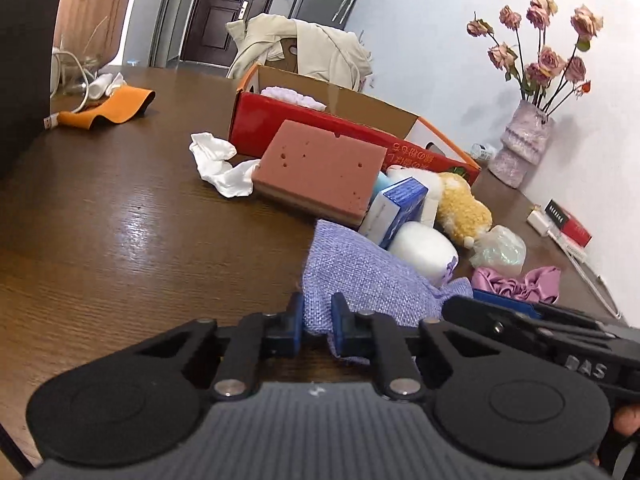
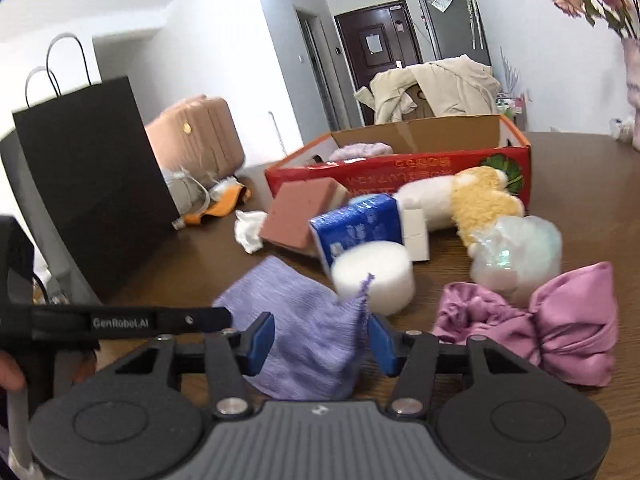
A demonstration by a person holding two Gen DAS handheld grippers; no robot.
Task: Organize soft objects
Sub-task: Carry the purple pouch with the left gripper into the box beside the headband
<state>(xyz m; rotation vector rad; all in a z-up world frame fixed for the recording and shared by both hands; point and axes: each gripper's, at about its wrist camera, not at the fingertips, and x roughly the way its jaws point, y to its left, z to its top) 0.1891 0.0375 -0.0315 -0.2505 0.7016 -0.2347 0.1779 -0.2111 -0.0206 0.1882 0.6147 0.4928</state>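
A lilac woven cloth [image 1: 360,276] lies on the brown table; it also shows in the right wrist view [image 2: 304,332]. My left gripper [image 1: 317,322] is shut on the cloth's near edge. My right gripper [image 2: 322,338] is open, its blue pads either side of the cloth's raised corner. Behind lie a white foam round [image 2: 374,274], a blue tissue pack [image 2: 356,226], a pink sponge block [image 1: 320,168], a yellow-white plush [image 2: 476,200], a pearly soft bag [image 2: 516,256] and a pink satin bow [image 2: 560,332]. The red cardboard box [image 2: 400,168] holds a pale fluffy item [image 2: 360,150].
A black paper bag [image 2: 96,184] stands at the left. A crumpled white tissue [image 1: 218,164] and an orange cloth [image 1: 116,110] lie on the table. A vase of dried roses [image 1: 520,144] and small boxes [image 1: 564,222] stand by the wall.
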